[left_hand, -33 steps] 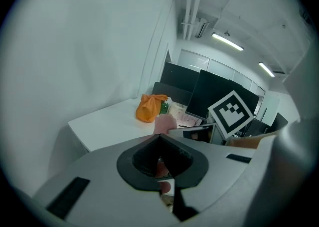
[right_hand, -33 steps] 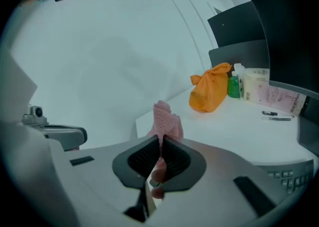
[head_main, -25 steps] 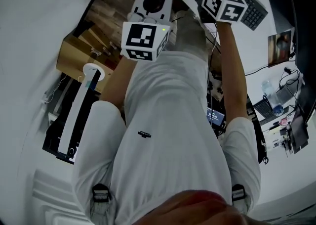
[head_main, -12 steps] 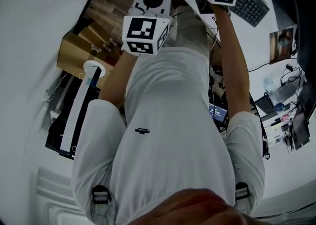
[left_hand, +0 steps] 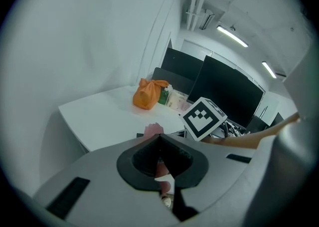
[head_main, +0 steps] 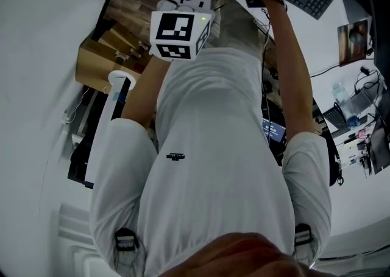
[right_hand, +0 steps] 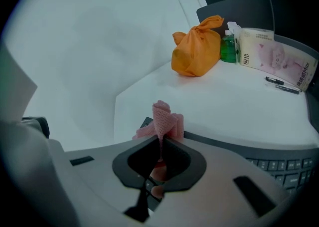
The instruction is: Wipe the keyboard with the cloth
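The white table [right_hand: 234,106] spreads ahead of both sets of jaws. The keyboard [right_hand: 284,163] lies on it, close under the right gripper [right_hand: 160,142]. Its long axis runs from just left of those jaws away to their right, and its left corner shows beside the jaw tips. The right jaws are clamped on the pink cloth [right_hand: 167,118], which stands in a crumpled tuft just beyond the tips, over the keyboard's left end. A wiping pass would therefore have to travel rightward along the rows.

The left gripper [left_hand: 159,136] hangs back and to the left. Its jaws are pressed together, apparently on nothing, and the cloth and the right gripper's marker cube show past its tips. The right is clearly the nearer tool.

Well beyond the right jaws, an orange bag [right_hand: 197,46], a green bottle [right_hand: 229,49] and a tissue pack [right_hand: 276,64] stand at the far side of the table.

The right gripper's own body covers most of the keyboard, so I cannot tell whether the cloth touches the keys. In the head view the frame's top edge crops both jaws and part of the keyboard.
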